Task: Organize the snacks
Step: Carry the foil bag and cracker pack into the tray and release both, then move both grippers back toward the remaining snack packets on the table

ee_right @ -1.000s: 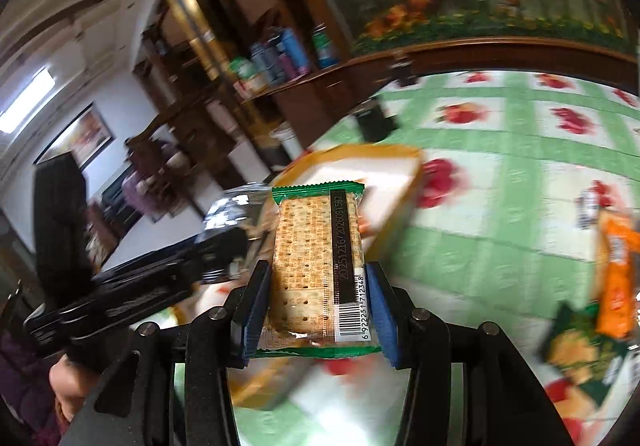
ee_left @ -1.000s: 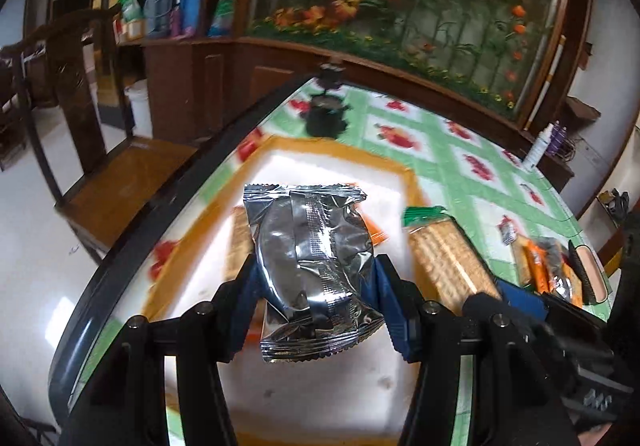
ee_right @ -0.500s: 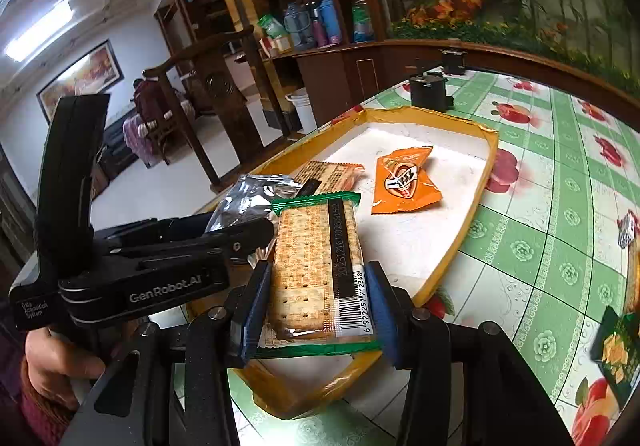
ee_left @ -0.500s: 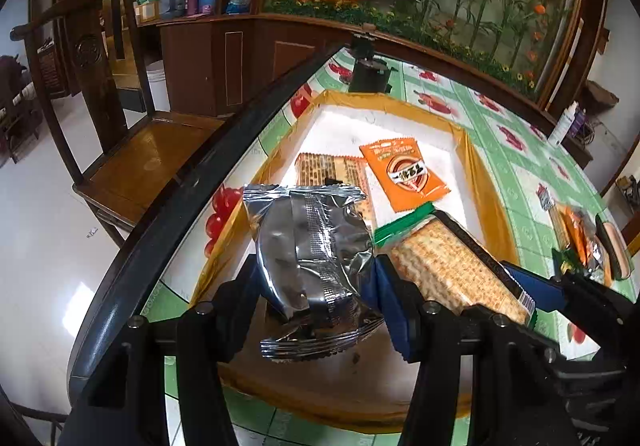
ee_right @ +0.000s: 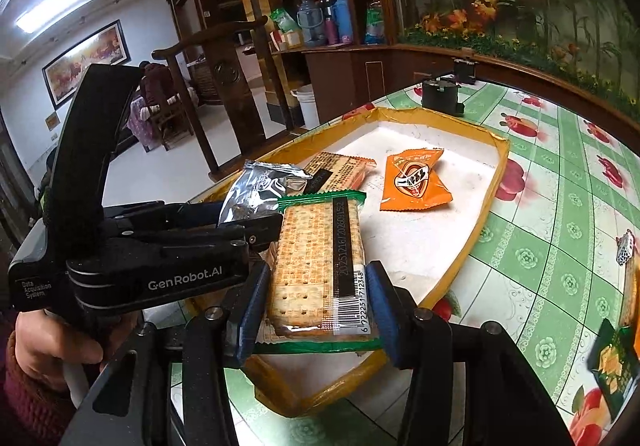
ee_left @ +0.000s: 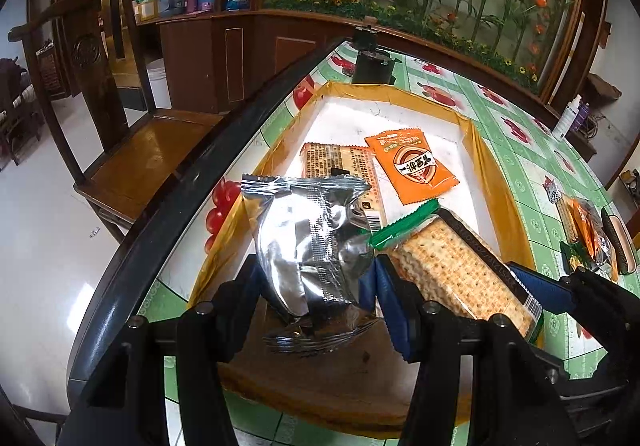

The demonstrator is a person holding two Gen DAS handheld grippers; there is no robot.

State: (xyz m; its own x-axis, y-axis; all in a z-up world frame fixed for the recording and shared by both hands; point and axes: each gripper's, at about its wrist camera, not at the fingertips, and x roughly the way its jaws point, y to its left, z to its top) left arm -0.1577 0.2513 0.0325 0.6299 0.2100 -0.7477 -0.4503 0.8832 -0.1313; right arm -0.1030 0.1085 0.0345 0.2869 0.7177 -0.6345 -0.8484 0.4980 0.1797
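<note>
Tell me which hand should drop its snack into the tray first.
Left, probably. The left tongs hold the silver packet over the tray's near end; the right tongs' cracker pack hangs nearer the rim.

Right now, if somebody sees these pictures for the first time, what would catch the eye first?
First the crinkled silver foil packet, held upright in the left gripper over the near end of the yellow-rimmed tray. Beside it, the right gripper holds a green-edged cracker pack over the same tray. Farther in, a bright orange snack pouch lies on the white tray floor beside a flat biscuit pack.
</note>
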